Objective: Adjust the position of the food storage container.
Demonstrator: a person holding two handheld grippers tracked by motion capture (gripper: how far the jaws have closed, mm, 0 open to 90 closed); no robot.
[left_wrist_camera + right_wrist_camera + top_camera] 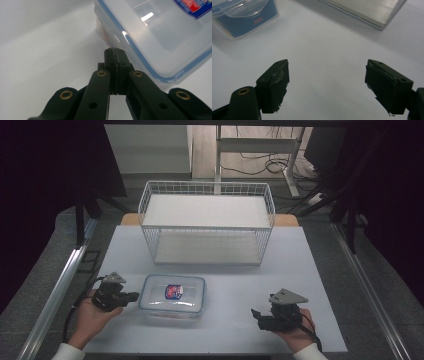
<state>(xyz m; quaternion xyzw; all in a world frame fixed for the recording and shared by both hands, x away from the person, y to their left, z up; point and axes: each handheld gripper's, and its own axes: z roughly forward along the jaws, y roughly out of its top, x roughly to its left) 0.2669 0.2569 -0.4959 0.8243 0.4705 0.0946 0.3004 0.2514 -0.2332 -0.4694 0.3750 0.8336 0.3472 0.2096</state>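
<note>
A clear plastic food box (172,295) with a blue-trimmed lid and a red and blue label lies on the white table (300,270), near its front. In the high view my left gripper (134,296) is just left of the box, pointing at its left side. The left gripper view has its jaws (115,51) pressed together with nothing between them, the tips close beside the box's corner (155,32). My right gripper (256,315) rests at the front right, well apart from the box. Its jaws (327,72) stand wide open and empty above bare table, with the box (244,17) farther off.
A white wire two-level rack (207,222) stands behind the box, at the middle back of the table. Its lower board edge (367,12) appears at the top of the right gripper view. Metal rails run along both table sides.
</note>
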